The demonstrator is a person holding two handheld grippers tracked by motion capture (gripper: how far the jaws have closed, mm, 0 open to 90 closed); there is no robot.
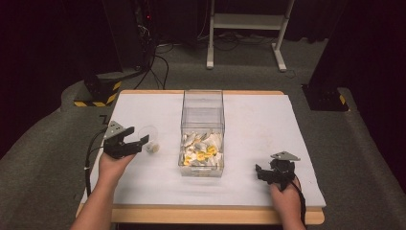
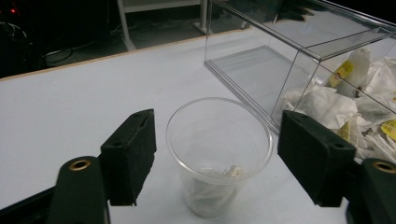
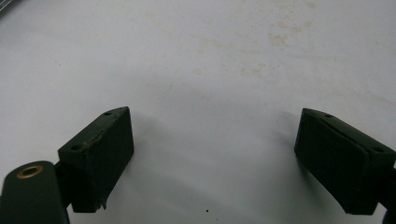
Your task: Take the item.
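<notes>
Now my left gripper (image 2: 215,154) brackets a clear plastic cup (image 2: 218,149), jaws spread, no contact on either side.
Cup stands upright on the white tabletop (image 1: 258,120) toward its left edge, a white tea bag (image 2: 232,173) at its bottom. Just beside it, mid-table, a clear rectangular plastic box (image 1: 202,132) holds white tea bags with yellow tags (image 1: 202,149) at its near end. My right gripper (image 1: 273,176) sits near the right front corner, jaws wide apart over bare, faintly stained tabletop.
</notes>
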